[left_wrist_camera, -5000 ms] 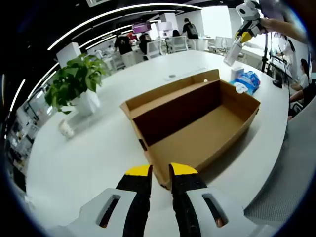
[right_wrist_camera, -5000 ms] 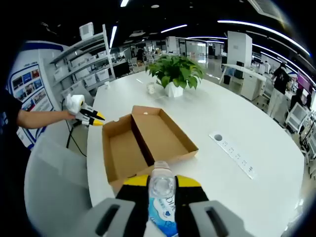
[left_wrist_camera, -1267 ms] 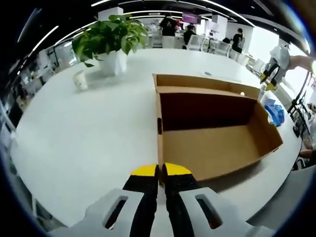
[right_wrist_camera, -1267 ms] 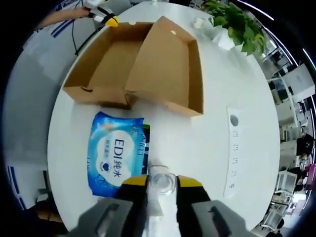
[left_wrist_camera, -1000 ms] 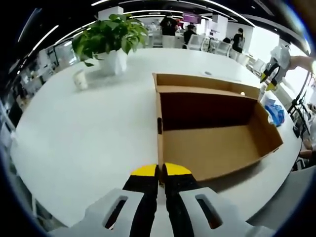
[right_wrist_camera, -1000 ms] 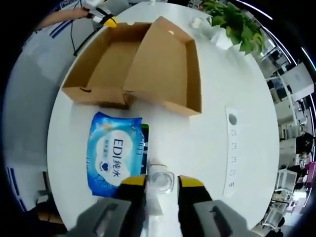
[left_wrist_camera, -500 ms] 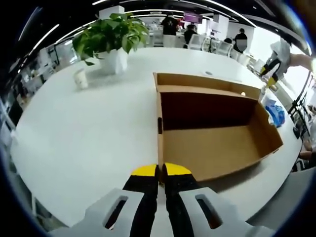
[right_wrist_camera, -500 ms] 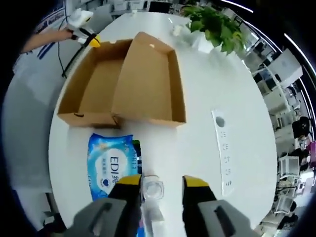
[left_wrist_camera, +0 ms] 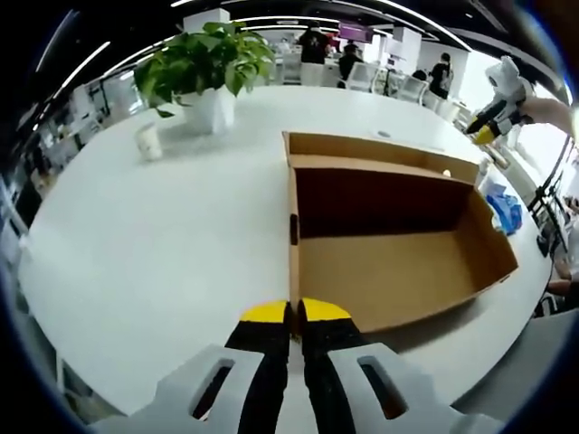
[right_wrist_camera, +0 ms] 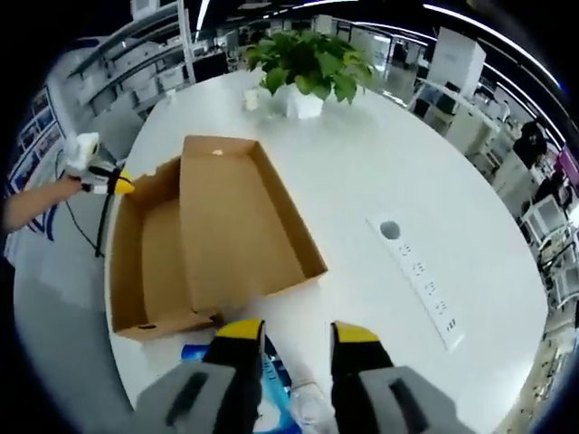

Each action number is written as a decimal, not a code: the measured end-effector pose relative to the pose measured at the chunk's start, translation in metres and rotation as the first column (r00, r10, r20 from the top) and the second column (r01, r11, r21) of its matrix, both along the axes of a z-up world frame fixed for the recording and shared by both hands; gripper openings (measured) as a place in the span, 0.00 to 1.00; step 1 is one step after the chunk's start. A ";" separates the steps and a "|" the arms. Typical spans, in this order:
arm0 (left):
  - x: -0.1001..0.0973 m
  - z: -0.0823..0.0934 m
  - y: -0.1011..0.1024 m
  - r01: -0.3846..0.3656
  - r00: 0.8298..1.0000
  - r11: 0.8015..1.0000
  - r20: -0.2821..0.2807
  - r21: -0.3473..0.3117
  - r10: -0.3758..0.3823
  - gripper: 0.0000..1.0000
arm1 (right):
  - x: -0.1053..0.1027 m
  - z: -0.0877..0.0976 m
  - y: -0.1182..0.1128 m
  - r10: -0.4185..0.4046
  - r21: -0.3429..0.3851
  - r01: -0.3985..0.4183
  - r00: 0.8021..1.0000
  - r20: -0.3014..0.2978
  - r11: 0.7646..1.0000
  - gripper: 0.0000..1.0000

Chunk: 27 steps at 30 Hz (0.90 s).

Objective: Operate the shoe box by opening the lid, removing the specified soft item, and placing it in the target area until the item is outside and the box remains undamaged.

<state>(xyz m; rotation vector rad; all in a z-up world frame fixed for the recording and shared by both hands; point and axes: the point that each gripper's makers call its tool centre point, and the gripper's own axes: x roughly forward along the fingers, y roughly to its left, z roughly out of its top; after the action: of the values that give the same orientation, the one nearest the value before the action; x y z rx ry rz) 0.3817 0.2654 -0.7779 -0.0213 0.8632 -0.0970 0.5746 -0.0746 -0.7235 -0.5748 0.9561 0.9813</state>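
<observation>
In the left gripper view, the left gripper (left_wrist_camera: 296, 312) has its two yellow-tipped jaws pressed together on the near corner edge of the shoe box (left_wrist_camera: 389, 262). The brown box sits open on a big white table (left_wrist_camera: 154, 244), and its lid (left_wrist_camera: 380, 155) lies flat behind it. The inside of the box looks bare. A green plant (left_wrist_camera: 204, 59) in a white pot stands far back on the table, with a small white cup (left_wrist_camera: 148, 142) near it. The blue wipes pack (left_wrist_camera: 505, 206) lies on the table past the far end of the box. The right gripper (left_wrist_camera: 482, 134) is up in the air above that end. In the right gripper view, the right gripper (right_wrist_camera: 289, 336) has its jaws spread apart with nothing between them. The blue wipes pack (right_wrist_camera: 267, 375) lies on the table just under it, beside a clear bottle (right_wrist_camera: 308, 402). The open shoe box (right_wrist_camera: 213, 240) is just past the pack. The left gripper (right_wrist_camera: 113, 183) touches the box's far corner. A white power strip (right_wrist_camera: 425, 289) lies on the table to the right.
</observation>
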 end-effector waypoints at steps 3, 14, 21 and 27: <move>0.000 0.000 -0.001 -0.001 1.000 1.000 -0.002 -0.001 0.001 0.01 | -0.002 -0.004 0.005 -0.034 0.004 0.034 0.999 -0.009 0.999 0.25; 0.001 -0.001 0.000 -0.005 1.000 1.000 -0.010 -0.010 0.005 0.01 | 0.018 -0.029 0.021 -0.285 0.122 0.303 0.947 -0.145 0.945 0.23; 0.001 0.000 0.000 -0.005 1.000 1.000 -0.011 -0.017 0.005 0.01 | 0.025 -0.039 0.018 -0.395 0.113 0.410 0.909 -0.134 0.905 0.20; 0.000 0.000 -0.002 -0.006 1.000 1.000 -0.015 -0.027 0.006 0.01 | 0.026 -0.049 0.029 -0.479 0.155 0.508 0.857 -0.189 0.847 0.18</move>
<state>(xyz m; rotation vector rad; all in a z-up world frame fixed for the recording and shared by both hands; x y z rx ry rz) 0.3817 0.2637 -0.7778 -0.0500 0.8765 -0.1031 0.6010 -0.0457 -0.7728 -0.0701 1.0501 0.6415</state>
